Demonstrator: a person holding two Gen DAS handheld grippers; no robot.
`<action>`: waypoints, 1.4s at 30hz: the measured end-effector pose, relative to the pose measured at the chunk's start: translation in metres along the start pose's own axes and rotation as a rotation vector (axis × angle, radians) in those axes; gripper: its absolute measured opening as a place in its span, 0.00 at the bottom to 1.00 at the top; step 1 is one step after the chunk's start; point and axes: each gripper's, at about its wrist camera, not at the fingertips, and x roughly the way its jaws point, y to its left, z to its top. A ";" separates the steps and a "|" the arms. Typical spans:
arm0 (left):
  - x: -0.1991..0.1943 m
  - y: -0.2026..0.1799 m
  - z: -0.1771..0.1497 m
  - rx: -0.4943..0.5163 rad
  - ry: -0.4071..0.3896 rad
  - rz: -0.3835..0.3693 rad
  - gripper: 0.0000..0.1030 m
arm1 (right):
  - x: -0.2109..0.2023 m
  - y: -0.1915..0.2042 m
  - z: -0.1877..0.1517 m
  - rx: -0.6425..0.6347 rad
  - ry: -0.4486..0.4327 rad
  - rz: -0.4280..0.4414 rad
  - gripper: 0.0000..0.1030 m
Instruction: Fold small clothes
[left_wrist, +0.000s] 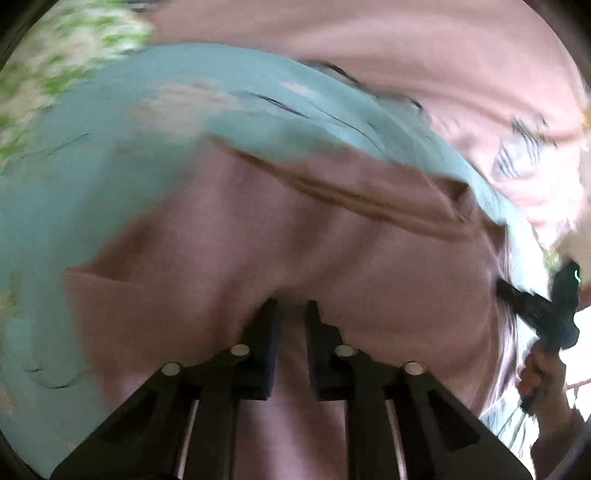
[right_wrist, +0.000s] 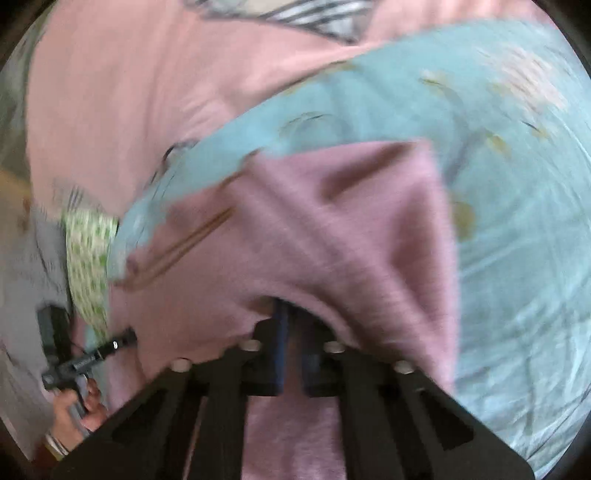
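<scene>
Clearly both the left gripper (left_wrist: 291, 306) and the right gripper (right_wrist: 291, 314) pinch an edge of the pink garment (left_wrist: 332, 258), lifted above the blue sheet (left_wrist: 74, 184). If either thin bite slips, the fold could collapse crooked.

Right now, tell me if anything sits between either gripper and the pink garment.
Nothing visible does. The left gripper and right gripper each already pinch the pink garment between their fingers. The teal sheet lies beyond and under it, not in the way.
</scene>
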 end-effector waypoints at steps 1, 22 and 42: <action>-0.008 0.012 -0.004 -0.022 -0.012 0.014 0.18 | -0.008 -0.003 -0.001 0.012 -0.025 -0.010 0.01; -0.070 0.046 -0.137 -0.090 0.029 -0.062 0.32 | -0.086 -0.044 -0.110 0.045 -0.017 -0.120 0.07; -0.093 0.036 -0.234 -0.414 0.029 -0.270 0.68 | -0.107 0.068 -0.193 -0.139 0.029 -0.012 0.51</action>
